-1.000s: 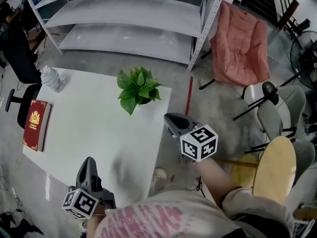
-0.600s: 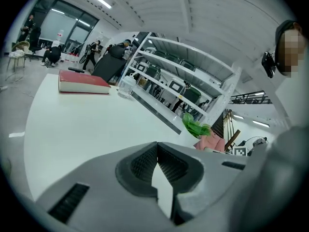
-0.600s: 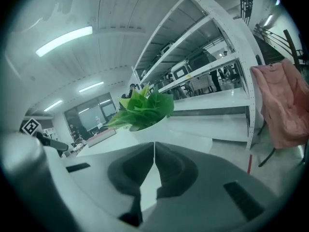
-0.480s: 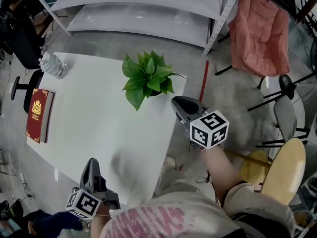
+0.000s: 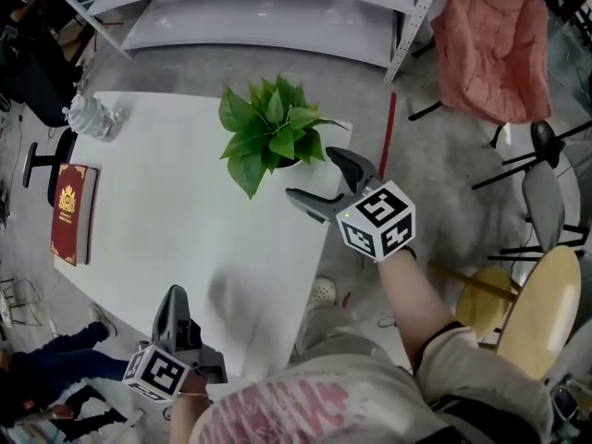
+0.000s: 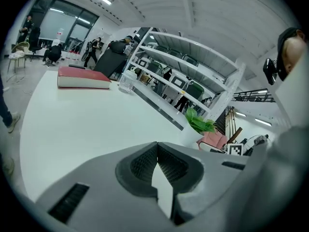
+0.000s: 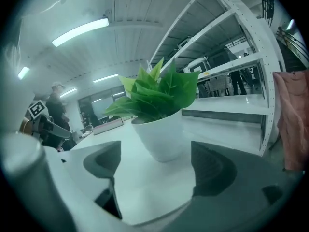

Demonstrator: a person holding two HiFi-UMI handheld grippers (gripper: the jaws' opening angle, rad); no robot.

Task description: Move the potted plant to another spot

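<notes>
A: Quick check on the right gripper (image 5: pixel 314 175): clamped on anything, or hanging loose?

B: Loose. Spread wide, just been opening, pads (image 7: pixel 212 166) bare with nothing pressed between them. Dead ahead of the tips and centred on the gap: the potted plant (image 7: pixel 161 132), just beyond the mouth, touching neither side as far as can be told.

A: So a straight push forward, then a squeeze?

B: Pretty much, going by the line-up. Standing upright, long axis vertical, so best caught low on the white wall, under the leaves. Narrows toward the foot though, so could slide out of a lazy grip.

A: And the left gripper (image 5: pixel 172 296)?

B: Clenched shut on nothing, low at the near edge of the table (image 5: pixel 166 220), well apart from the pot. Right side much nearer, no contest.

A: Looks of the plant?

B: Smooth round white pot, wider at the rim than at the base. Bunch of broad, bright green leaves spilling over the rim. Sitting on the tabletop near its corner, right in front of the right tips, far ahead and off to the right of the left ones. Light-looking, probably fine one-handed.
</notes>
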